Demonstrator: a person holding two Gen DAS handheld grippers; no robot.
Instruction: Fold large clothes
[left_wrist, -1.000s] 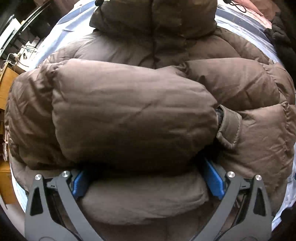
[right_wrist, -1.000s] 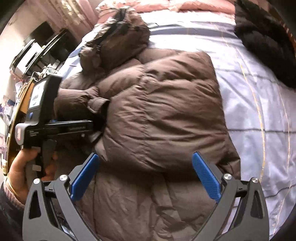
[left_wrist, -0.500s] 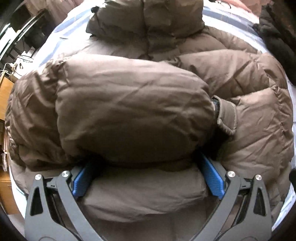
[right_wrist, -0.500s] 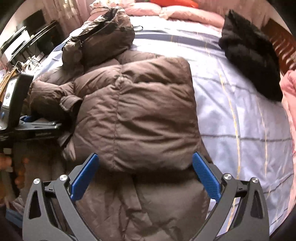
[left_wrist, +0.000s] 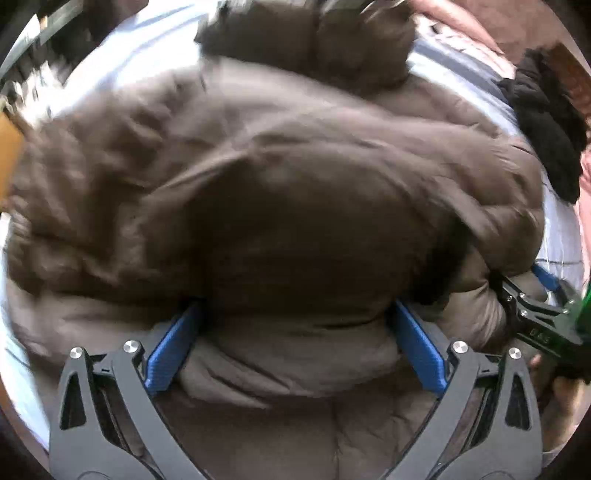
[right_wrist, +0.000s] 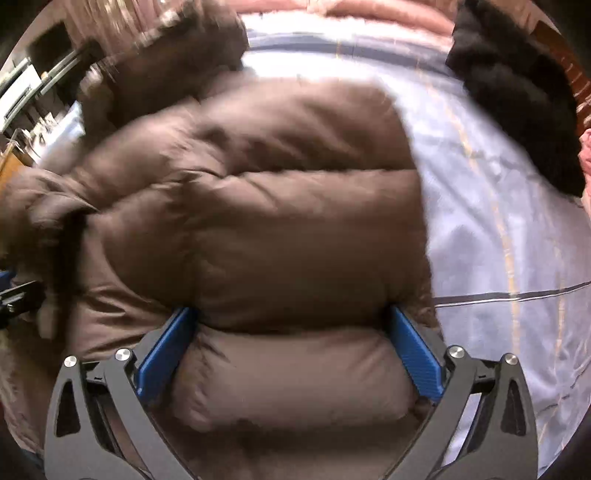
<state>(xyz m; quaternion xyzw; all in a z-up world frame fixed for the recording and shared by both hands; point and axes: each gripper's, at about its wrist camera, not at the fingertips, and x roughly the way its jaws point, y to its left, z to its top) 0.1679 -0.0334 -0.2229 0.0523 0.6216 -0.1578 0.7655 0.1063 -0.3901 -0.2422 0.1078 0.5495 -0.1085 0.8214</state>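
Both my tongs, left gripper (left_wrist: 293, 345) and right gripper (right_wrist: 288, 350), gape wide around the hem roll of the brown puffer jacket (right_wrist: 258, 221) on the bed (right_wrist: 498, 221), so I judge the bottom-up fold is starting: clench next, then lift toward the hood.

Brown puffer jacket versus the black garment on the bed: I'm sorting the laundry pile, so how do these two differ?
The brown puffer jacket is smooth and quilted; the black garment looks fuzzy. The jacket sits between the wide-set fingers of both the right gripper and the left gripper; the black garment lies untouched, further off toward the right. The jacket looks bulkier. Both rest on the pale blue bedspread.
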